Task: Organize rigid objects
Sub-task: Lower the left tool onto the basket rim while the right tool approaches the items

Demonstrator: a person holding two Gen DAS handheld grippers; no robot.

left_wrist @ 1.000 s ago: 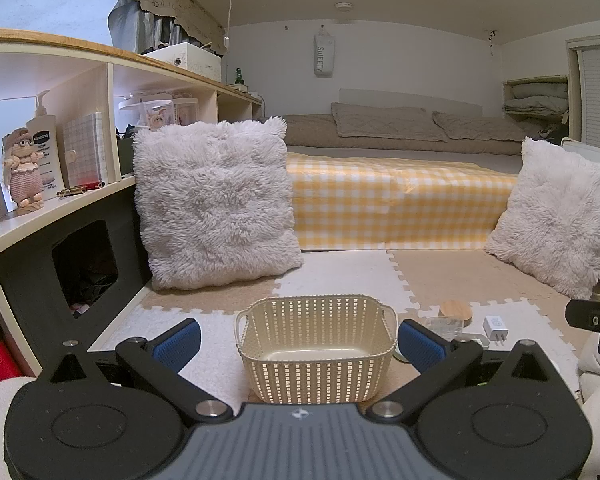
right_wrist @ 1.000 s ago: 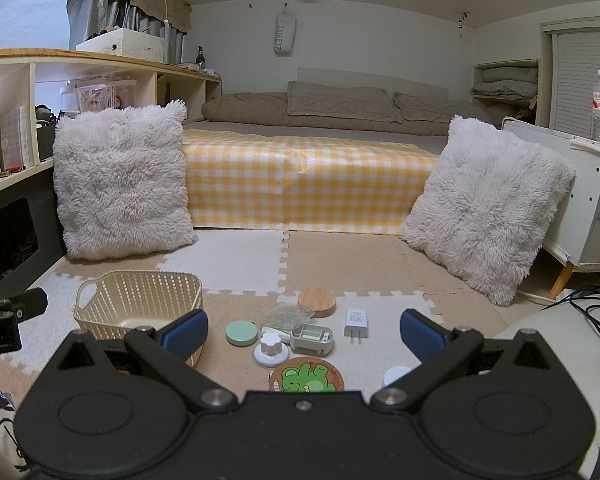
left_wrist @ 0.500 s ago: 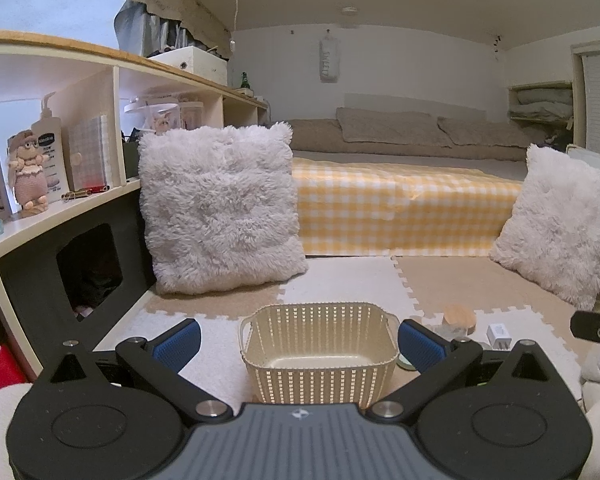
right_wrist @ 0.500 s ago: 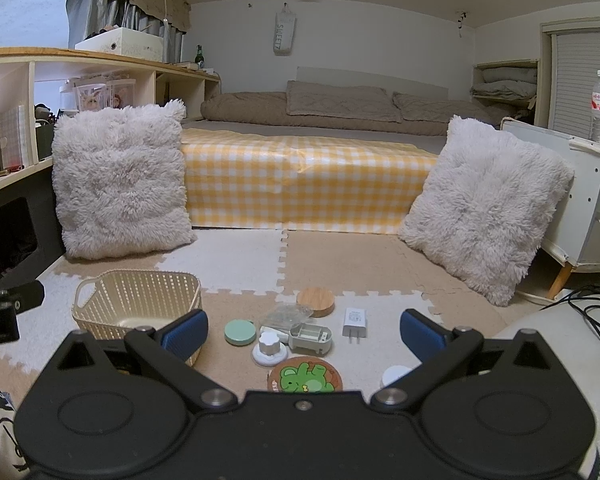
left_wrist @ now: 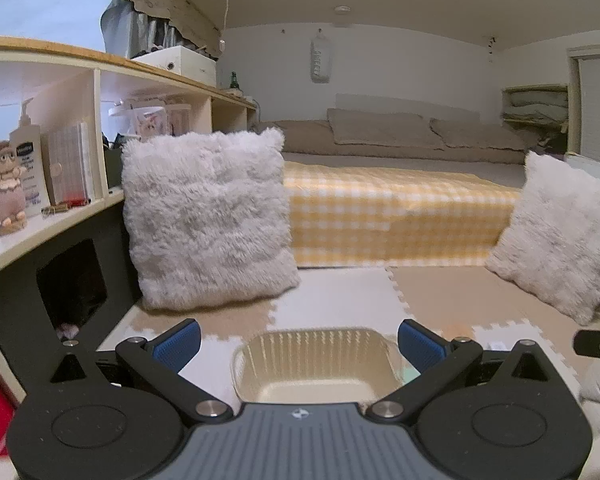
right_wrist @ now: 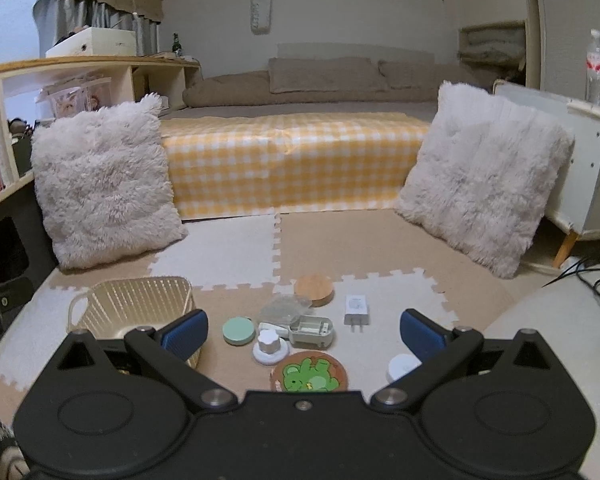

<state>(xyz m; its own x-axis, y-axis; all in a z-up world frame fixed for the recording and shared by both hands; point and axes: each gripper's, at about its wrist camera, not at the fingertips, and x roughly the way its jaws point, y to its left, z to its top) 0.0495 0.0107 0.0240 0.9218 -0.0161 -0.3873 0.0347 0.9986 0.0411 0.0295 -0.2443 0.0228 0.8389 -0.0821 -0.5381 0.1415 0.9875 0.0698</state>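
A cream plastic basket [left_wrist: 316, 364] sits empty on the foam floor mat, right in front of my open, empty left gripper [left_wrist: 299, 342]. It also shows in the right wrist view [right_wrist: 132, 304] at lower left. My right gripper [right_wrist: 303, 330] is open and empty above a cluster of small items: a mint round lid [right_wrist: 238, 330], a white knob cap [right_wrist: 270, 347], a grey-white case [right_wrist: 311, 329], a green frog coaster [right_wrist: 309, 373], a wooden lid [right_wrist: 314, 289], a white charger plug [right_wrist: 356, 309] and a white disc [right_wrist: 403, 367].
Two fluffy white pillows [right_wrist: 104, 184] [right_wrist: 484, 176] lean at left and right. A yellow checked bed [right_wrist: 292, 160] stands behind. A shelf unit [left_wrist: 40, 184] runs along the left, a white cabinet [right_wrist: 588, 168] on the right, black cables [right_wrist: 596, 280] beside it.
The left gripper has moved forward and higher, so the basket sits lower and closer in its view. The right gripper has moved forward toward the small items.
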